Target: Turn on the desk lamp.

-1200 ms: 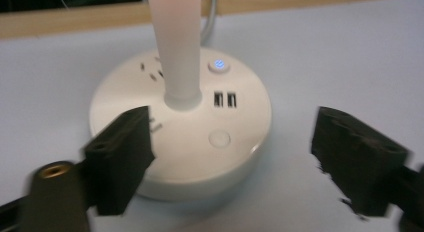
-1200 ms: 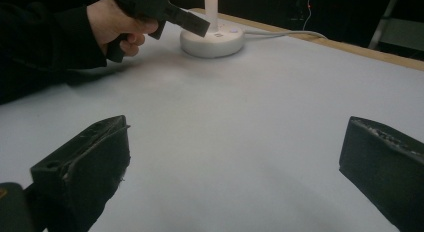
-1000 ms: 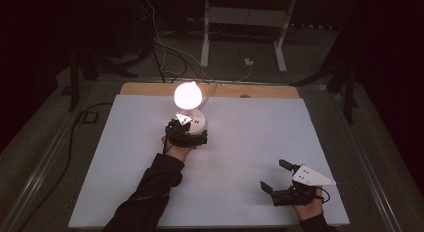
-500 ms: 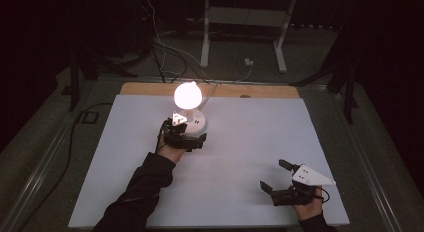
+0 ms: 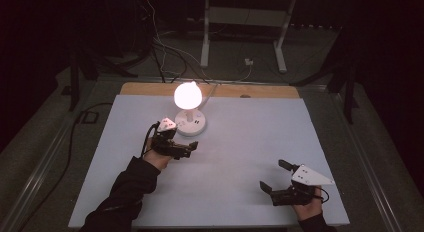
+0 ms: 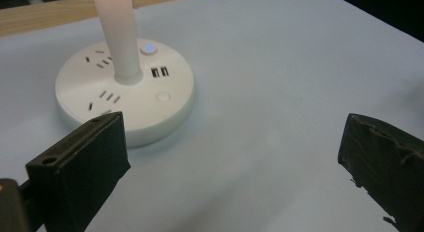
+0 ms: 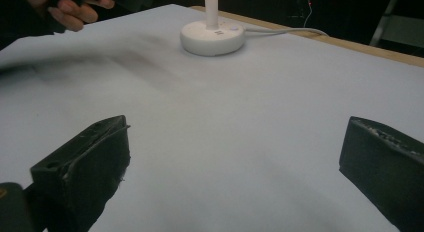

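1. The lamp [image 5: 189, 109] stands lit on the far-left part of the desk [image 5: 250, 142]. Its glowing bulb [image 5: 188, 94] sits on an upright white stem [image 6: 117, 32], which rises from a round white base [image 6: 125, 94].
2. The left gripper [image 5: 187, 148] is just beside the base, on the person's side of it. Its jaws are spread wide and hold nothing.
3. In the left gripper view the base lies ahead and toward the left jaw, not between the two jaws. The lit blue button [image 6: 147, 48] is on the far side of the stem, and a plain round button [image 6: 162, 97] sits on the near rim of the base.
4. The right gripper [image 5: 272, 177] is well apart from the lamp, near the front right corner of the desk. Its jaws are also spread and empty.
5. In the right gripper view the base [image 7: 212, 38] shows far ahead, with its white cord [image 7: 285, 29] trailing off to the right.
6. The left hand is clearly the nearer one. Any touch on the buttons would, I judge, call for a short reach forward and slightly left. The lamp's long axis is vertical, so a tip coming down from above would meet the base cleanly.
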Demonstrator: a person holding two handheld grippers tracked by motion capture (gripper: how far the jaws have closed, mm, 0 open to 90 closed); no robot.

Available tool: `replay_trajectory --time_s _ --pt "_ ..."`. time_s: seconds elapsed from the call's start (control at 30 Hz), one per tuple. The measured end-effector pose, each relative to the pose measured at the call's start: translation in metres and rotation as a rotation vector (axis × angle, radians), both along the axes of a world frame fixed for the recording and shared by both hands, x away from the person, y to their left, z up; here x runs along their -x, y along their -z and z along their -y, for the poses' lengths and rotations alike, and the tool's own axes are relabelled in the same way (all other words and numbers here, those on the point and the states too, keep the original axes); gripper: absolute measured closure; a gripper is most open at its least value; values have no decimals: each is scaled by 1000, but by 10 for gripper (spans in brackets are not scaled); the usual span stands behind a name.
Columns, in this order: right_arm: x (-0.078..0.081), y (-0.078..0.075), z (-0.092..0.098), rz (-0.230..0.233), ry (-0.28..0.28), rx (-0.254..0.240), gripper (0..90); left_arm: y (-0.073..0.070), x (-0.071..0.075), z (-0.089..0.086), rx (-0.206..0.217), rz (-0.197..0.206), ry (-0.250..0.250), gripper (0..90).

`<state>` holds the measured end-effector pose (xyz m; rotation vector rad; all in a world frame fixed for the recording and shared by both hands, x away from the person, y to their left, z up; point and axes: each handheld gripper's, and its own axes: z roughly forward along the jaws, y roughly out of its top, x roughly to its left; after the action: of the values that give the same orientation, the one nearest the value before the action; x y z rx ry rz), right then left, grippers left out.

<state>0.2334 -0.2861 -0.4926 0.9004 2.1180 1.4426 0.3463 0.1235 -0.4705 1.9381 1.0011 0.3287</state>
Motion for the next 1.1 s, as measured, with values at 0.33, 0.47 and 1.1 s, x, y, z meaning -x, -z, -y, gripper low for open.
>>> replay_trajectory --time_s 0.33,0.47,1.1 --pt "0 0 0 1 1 2 0 0 24 -27 -4 1 38 3" --pt "0 0 -1 -2 1 3 0 3 33 -34 -8 9 40 3" --pt "0 0 -1 -4 1 3 0 23 74 -66 -24 12 46 3"
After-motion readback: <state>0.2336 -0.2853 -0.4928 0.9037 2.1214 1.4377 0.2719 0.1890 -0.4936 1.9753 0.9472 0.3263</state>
